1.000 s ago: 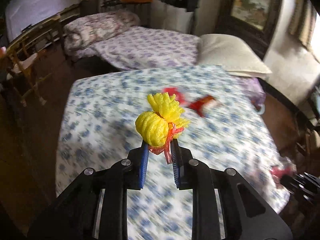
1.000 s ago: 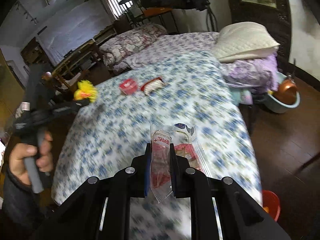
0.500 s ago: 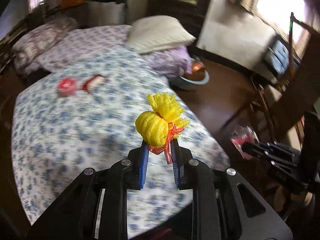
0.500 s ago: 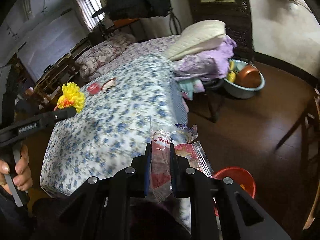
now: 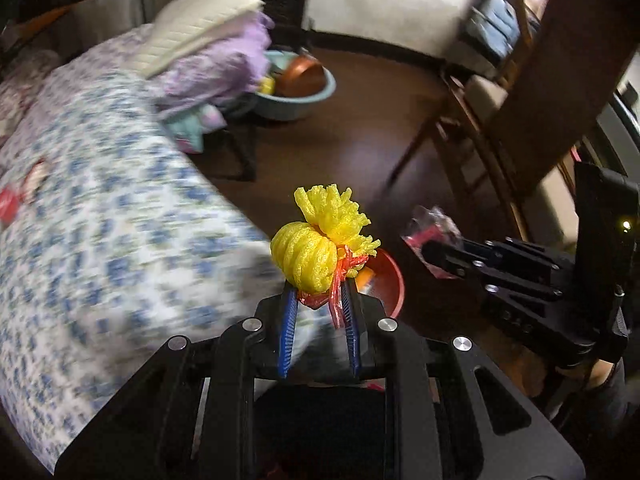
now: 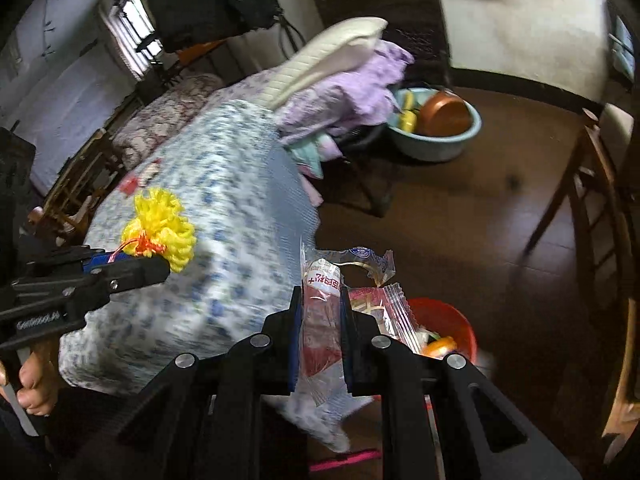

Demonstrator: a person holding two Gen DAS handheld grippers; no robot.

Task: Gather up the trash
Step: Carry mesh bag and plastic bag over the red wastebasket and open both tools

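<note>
Trash is in both my grippers, 2 pieces in all; my left gripper [image 5: 318, 292] pinches the yellow foam net [image 5: 320, 248] by its orange tie, jaws pressed close on it, and my right gripper [image 6: 320, 320] is clamped on a clear snack wrapper [image 6: 322, 320] with red print. Both hang off the corner of the floral bedspread [image 6: 224, 216], with the red bin [image 6: 448, 312] on the dark floor just beyond the fingertips; it already holds some scraps. At least 2 more red pieces [image 5: 10, 200] lie well back on the bedspread, blurred.

Risks as I judge them: the net is held only by the thin tie, so a quick swing could tear it free short of the bin; the wrapper is slick and light, and may drift past the rim or cling to a pad when I let go; the 2 grippers sit near each other over a small bin, so lowering both at once could knock them together.
</note>
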